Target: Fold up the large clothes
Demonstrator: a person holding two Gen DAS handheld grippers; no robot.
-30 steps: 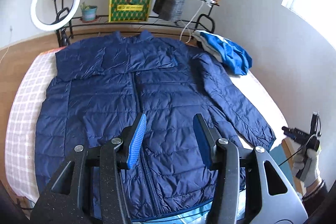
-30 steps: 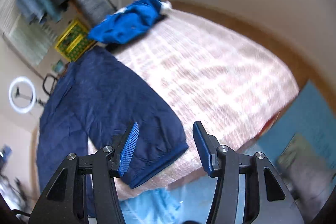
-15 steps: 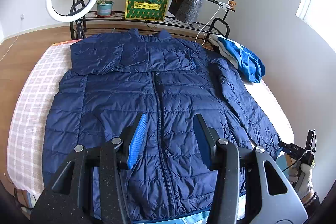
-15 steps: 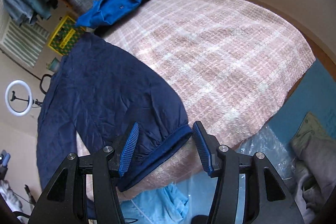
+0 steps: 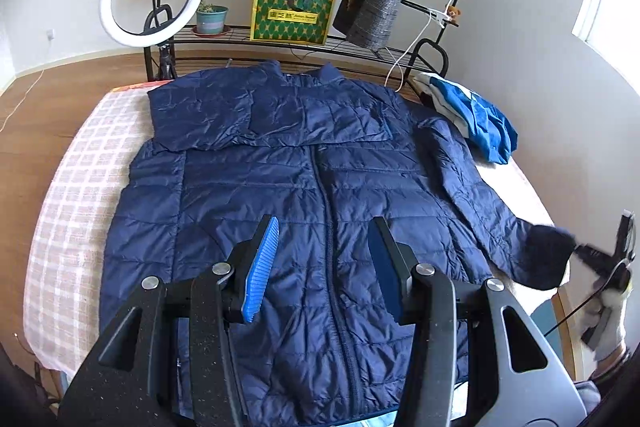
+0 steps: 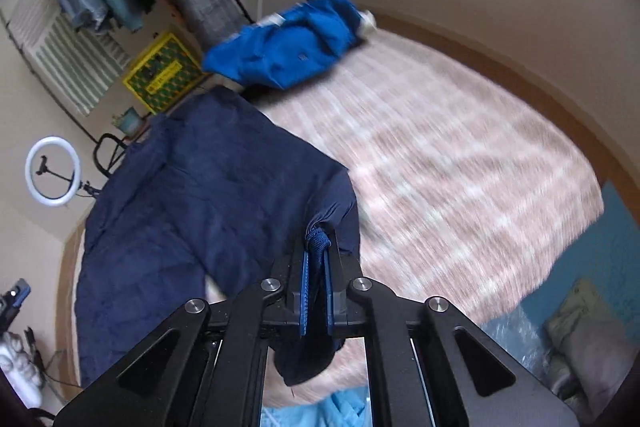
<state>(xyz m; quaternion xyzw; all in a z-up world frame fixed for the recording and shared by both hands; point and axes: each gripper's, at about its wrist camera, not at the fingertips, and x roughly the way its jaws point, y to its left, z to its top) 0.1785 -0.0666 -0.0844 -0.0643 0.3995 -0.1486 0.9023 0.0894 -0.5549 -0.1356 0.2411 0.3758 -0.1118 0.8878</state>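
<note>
The navy quilted puffer jacket (image 5: pixel 320 195) is lying front-up, zipped, across the checked bedspread (image 5: pixel 68 211), one sleeve already lying folded across the chest. The other sleeve's ribbed cuff (image 6: pixel 317 241) is sitting pinched between the pressed-together jaws of the right gripper (image 6: pixel 315 259), lifting off the bed. The left gripper (image 5: pixel 322 259) is hovering over the hem, jaws spread, holding nothing. The slick fabric is probably risking a slip from so small a bite, or the pull is dragging the body askew, since nothing is pinning it.
</note>
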